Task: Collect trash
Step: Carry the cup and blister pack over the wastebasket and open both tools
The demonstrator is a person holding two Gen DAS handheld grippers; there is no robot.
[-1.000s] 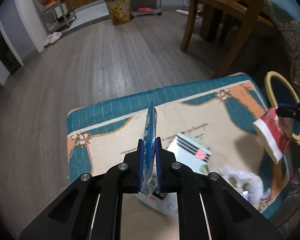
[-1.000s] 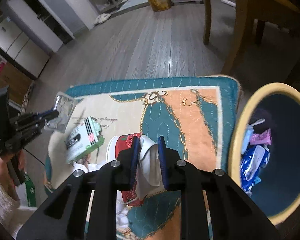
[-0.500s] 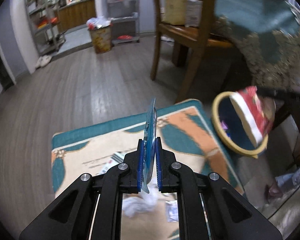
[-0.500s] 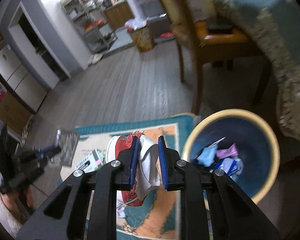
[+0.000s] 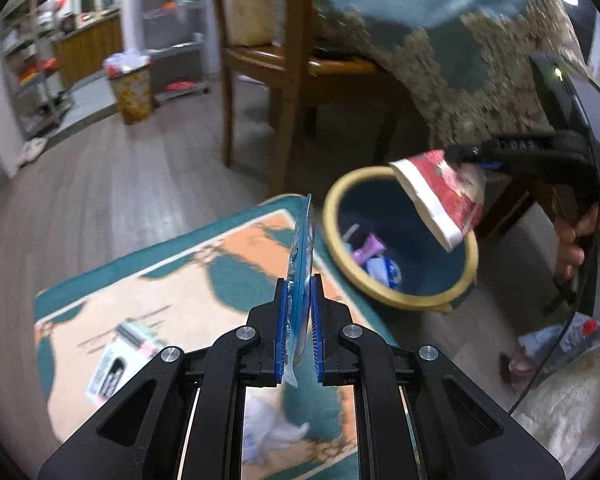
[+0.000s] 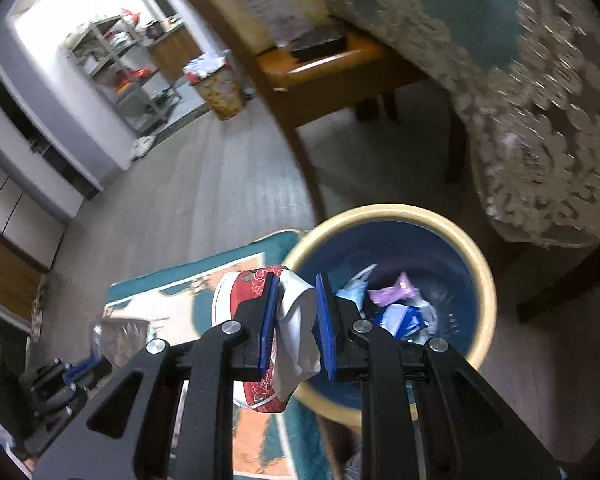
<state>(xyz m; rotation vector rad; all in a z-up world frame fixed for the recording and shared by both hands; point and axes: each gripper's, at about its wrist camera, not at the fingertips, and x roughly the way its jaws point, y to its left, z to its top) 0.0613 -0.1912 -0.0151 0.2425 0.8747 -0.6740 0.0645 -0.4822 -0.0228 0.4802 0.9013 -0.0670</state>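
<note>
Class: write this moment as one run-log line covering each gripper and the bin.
left gripper: shut on blue wrapper | right gripper: shut on red paper cup, over bin | rug: trash remains

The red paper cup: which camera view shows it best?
The left wrist view. There the red paper cup shows whole from the side, held by the right hand-held gripper over the waste bin. In the right wrist view the cup is partly hidden behind the gripper's own fingers.

My left camera looks forward and down across the rug toward the bin; my right one hangs close above that bin. Both share rug and bin.
</note>
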